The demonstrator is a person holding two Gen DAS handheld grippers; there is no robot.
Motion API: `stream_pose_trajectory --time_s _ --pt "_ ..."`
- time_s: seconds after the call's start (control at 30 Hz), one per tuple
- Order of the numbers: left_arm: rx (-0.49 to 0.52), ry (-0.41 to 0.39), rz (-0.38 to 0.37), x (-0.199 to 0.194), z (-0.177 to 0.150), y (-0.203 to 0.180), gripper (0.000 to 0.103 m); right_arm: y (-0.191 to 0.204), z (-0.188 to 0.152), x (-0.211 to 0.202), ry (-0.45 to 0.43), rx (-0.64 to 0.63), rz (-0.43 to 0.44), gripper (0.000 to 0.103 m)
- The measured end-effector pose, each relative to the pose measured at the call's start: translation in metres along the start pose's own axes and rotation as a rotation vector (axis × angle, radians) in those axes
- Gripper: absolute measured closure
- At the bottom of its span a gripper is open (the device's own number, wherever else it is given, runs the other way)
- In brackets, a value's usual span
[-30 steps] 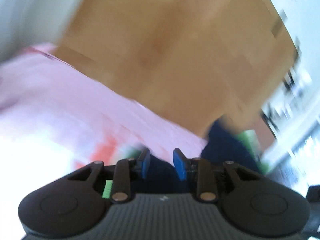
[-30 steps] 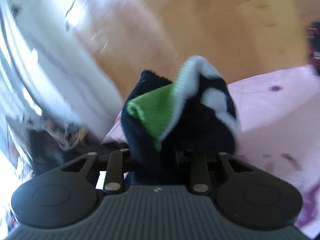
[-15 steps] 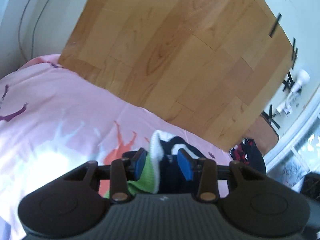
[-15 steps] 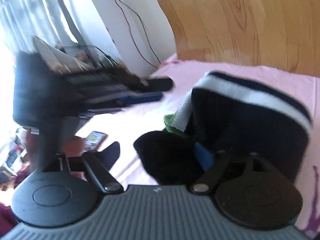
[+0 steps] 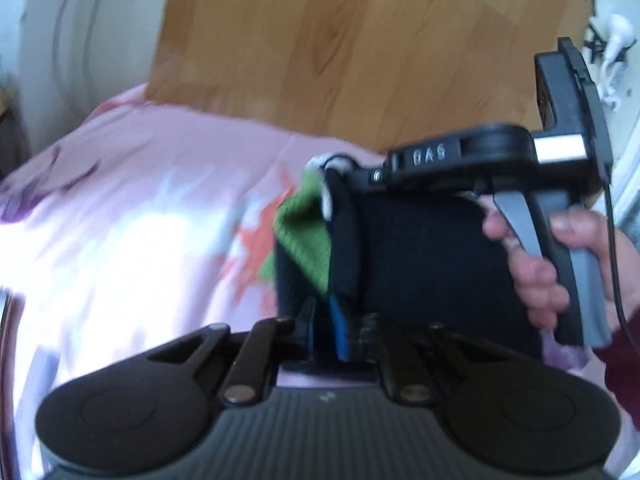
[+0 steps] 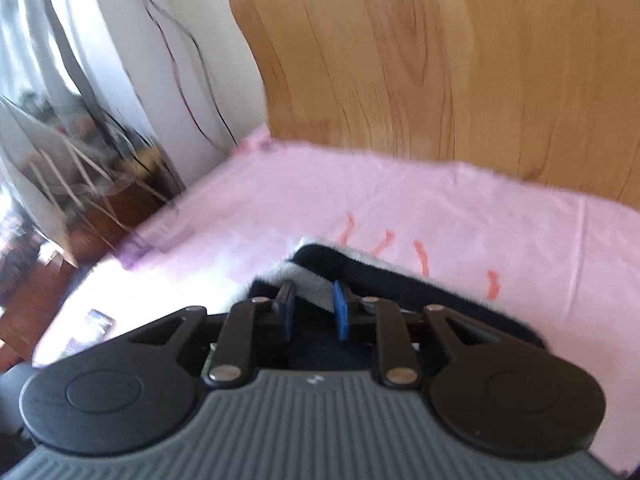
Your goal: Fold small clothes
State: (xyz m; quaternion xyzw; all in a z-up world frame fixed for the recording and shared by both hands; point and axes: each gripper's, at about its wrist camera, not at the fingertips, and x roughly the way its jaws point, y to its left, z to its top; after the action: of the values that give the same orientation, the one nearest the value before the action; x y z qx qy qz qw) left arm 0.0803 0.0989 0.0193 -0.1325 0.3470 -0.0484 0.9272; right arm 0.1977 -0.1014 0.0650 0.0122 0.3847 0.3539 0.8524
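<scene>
Sock (image 5: 420, 264), dark navy with a green patch and a white band, is bunched up over the pink bed sheet (image 5: 132, 216). From the left wrist cam, the left tongs (image 5: 324, 332) are pressed nearly together on the sock's lower edge, blue pad right against the fabric. The right tongs (image 5: 340, 172) come in from the side, a hand (image 5: 560, 256) squeezing the trigger, tip buried in the white band, so I can't tell their spread from here.

Right wrist cam: the right tongs (image 6: 312, 308) look a bit spread, with the white band lying between the pads, sock (image 6: 400, 280) resting on the sheet (image 6: 480, 208) in front of a wooden headboard (image 6: 440, 60). Whether they actually pinch, can't say for sure.

To do this fold well I'd keep the left side anchored, carry the band edge across flat, and line up the edges before letting go. Everything's a bit blurry, so slow down.
</scene>
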Motion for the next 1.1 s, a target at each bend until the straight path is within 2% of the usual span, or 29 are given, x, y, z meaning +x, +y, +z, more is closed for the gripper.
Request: stream_pose_trajectory --time_s 0.1,0.2,0.27,0.3,0.33,0.37,0.4,0.43,0.47,0.5,0.53,0.6,0.67,0.73,0.8,0.87,0.97,1.0,1.03,1.1 --pt "-0.047 0.003 -0.024 -0.001 0.0 0.01 0.094 0.003 -0.006 -0.004 -0.026 0.008 -0.002 0.083" --pt "-0.018 0.012 -0.014 0.0 0.005 0.004 0.093 0.003 -0.009 -0.011 -0.045 -0.006 -0.004 0.082" --pt "-0.008 0.012 -0.031 -0.006 0.011 0.005 0.091 -0.001 -0.01 -0.018 -0.06 0.017 0.035 0.078" --pt "-0.013 -0.001 -0.047 -0.013 0.015 0.008 0.085 -0.004 -0.01 -0.027 -0.074 0.048 0.065 0.072" --pt "-0.02 -0.026 -0.054 -0.019 0.019 0.009 0.079 -0.007 -0.011 -0.039 -0.101 0.079 0.097 0.056" --pt "-0.024 -0.062 -0.053 -0.026 0.024 0.011 0.059 -0.01 -0.014 -0.052 -0.145 0.101 0.118 0.048" --pt "-0.028 -0.102 -0.04 -0.033 0.029 0.012 0.032 -0.013 -0.018 -0.069 -0.203 0.12 0.123 0.036" --pt "-0.03 -0.132 -0.027 -0.036 0.035 0.012 0.018 -0.016 -0.023 -0.084 -0.256 0.138 0.11 0.028" --pt "-0.026 -0.153 -0.02 -0.037 0.038 0.01 0.004 -0.019 -0.029 -0.096 -0.291 0.155 0.093 0.026" --pt "-0.011 -0.167 -0.014 -0.035 0.044 0.006 0.0 -0.024 -0.036 -0.106 -0.313 0.172 0.077 0.022" --pt "0.015 -0.162 -0.016 -0.03 0.048 0.002 0.0 -0.03 -0.045 -0.113 -0.319 0.202 0.056 0.017" --pt "0.07 -0.116 -0.023 -0.013 0.054 -0.006 0.0 -0.043 -0.061 -0.117 -0.295 0.27 0.035 0.015" --pt "0.084 -0.037 -0.031 0.011 0.058 -0.007 0.0 -0.057 -0.079 -0.114 -0.238 0.347 0.054 0.015" --pt "0.063 0.044 -0.059 0.032 0.057 -0.002 0.0 -0.067 -0.095 -0.111 -0.199 0.408 0.082 0.015" --pt "0.001 0.121 -0.09 0.052 0.054 0.007 0.0 -0.071 -0.106 -0.105 -0.153 0.444 0.097 0.015" --pt "-0.069 0.16 -0.174 0.062 0.047 0.015 0.0 -0.071 -0.113 -0.095 -0.114 0.449 0.109 0.015" --pt "-0.1 0.107 -0.239 0.062 0.036 0.018 0.001 -0.067 -0.109 -0.082 -0.121 0.433 0.171 0.014" --pt "-0.114 0.098 -0.276 0.064 0.033 0.017 0.009 -0.065 -0.104 -0.075 -0.105 0.42 0.191 0.016" --pt "-0.122 0.072 -0.253 0.063 0.032 0.017 0.016 -0.059 -0.096 -0.068 -0.106 0.4 0.178 0.02" --pt "-0.156 0.074 -0.251 0.068 0.039 0.024 0.031 -0.055 -0.079 -0.054 -0.094 0.388 0.167 0.026"
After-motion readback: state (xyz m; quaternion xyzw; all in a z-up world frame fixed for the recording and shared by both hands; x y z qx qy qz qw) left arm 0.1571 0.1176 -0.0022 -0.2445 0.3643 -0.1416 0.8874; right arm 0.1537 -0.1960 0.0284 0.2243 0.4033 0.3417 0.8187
